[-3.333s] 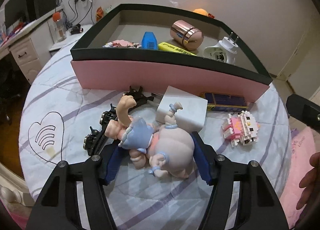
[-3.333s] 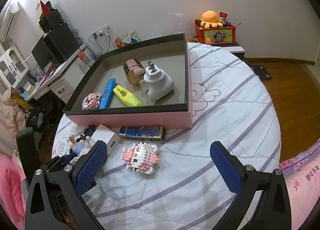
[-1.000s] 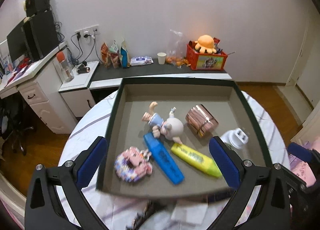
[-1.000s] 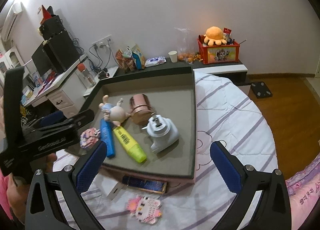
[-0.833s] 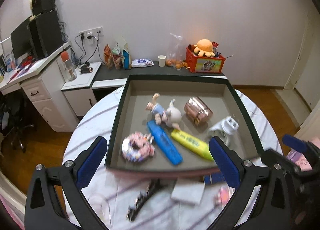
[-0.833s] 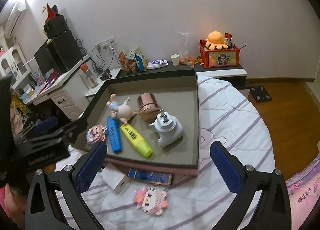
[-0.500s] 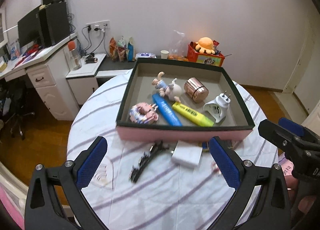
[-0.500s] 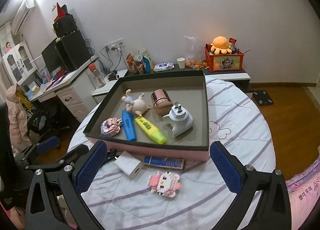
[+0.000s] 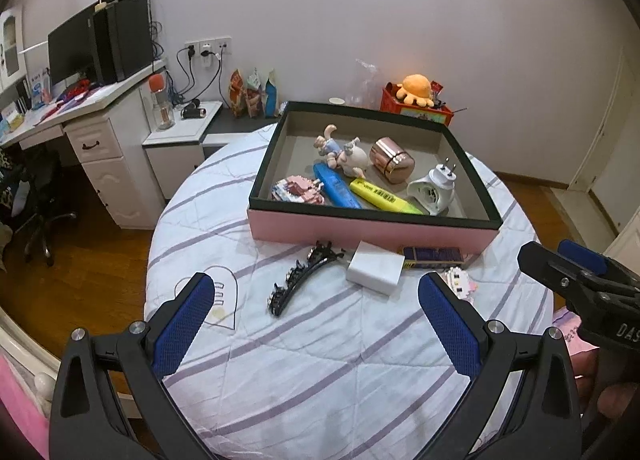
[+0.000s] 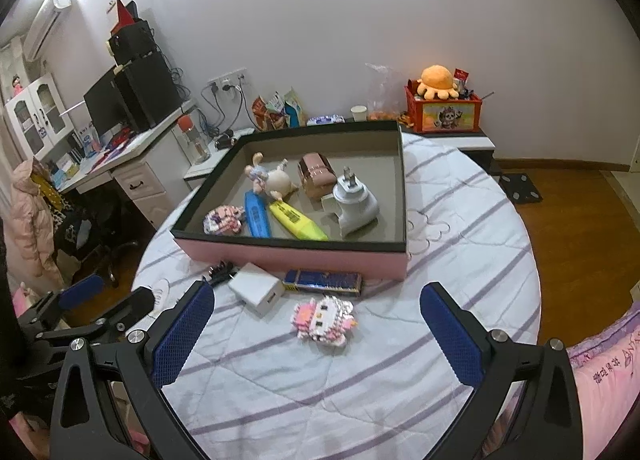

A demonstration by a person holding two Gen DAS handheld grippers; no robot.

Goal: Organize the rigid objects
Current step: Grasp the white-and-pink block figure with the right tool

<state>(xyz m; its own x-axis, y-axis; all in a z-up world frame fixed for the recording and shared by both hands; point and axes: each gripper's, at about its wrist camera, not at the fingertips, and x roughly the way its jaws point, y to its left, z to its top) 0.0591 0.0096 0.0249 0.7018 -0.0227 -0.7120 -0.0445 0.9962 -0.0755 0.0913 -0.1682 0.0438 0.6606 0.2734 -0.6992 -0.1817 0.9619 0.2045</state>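
Note:
A pink box (image 9: 360,230) (image 10: 296,256) with a dark rim stands on the round table. Inside lie a doll (image 9: 340,152) (image 10: 270,178), a copper cylinder (image 9: 391,164), a white plug (image 9: 434,190), a yellow marker (image 9: 382,200), a blue marker (image 9: 336,190) and a pink brick toy (image 9: 296,190). In front of the box lie a black hair clip (image 9: 300,280), a white block (image 9: 376,266) (image 10: 258,288), a dark blue box (image 10: 322,280) and a pink-white brick figure (image 10: 324,320). My left gripper (image 9: 314,320) and right gripper (image 10: 316,332) are open and empty above the table's near side.
The table has a white striped quilted cover (image 9: 320,348). A white desk (image 9: 100,132) with a monitor stands at the left, with a chair (image 9: 36,212) beside it. A low shelf with a red box and orange plush (image 10: 438,100) is behind the table. Pink bedding (image 10: 600,356) lies at the right.
The left gripper let go of the doll in the box and drew back and up over the table's near side. The right gripper also drew back. Both stay open.

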